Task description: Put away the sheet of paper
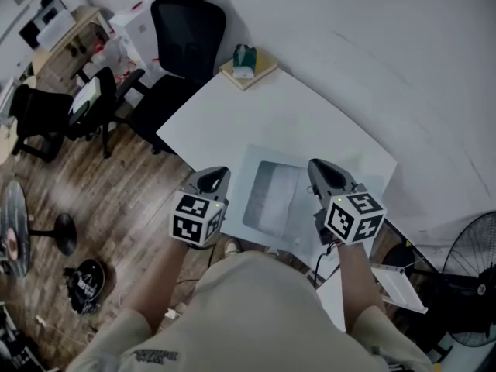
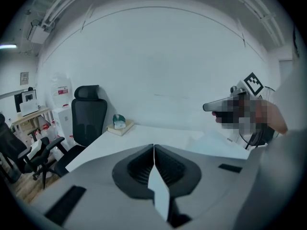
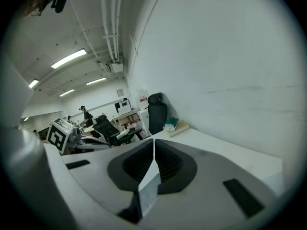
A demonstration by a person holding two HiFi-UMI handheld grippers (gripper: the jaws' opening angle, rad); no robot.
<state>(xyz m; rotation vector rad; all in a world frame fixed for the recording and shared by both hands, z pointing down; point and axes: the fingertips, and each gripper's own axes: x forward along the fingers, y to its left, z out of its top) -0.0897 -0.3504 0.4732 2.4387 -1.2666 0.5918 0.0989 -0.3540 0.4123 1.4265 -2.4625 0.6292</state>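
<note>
Table, big and white, right by the wall. Black chair at its far corner. Sheet of paper up over the near side of the table, held between both tools. Left gripper shut tight on one side edge, right gripper shut tight on the other. Small book on the far corner.

the fan is cut off at right; the green thing is perhaps a box.
</note>
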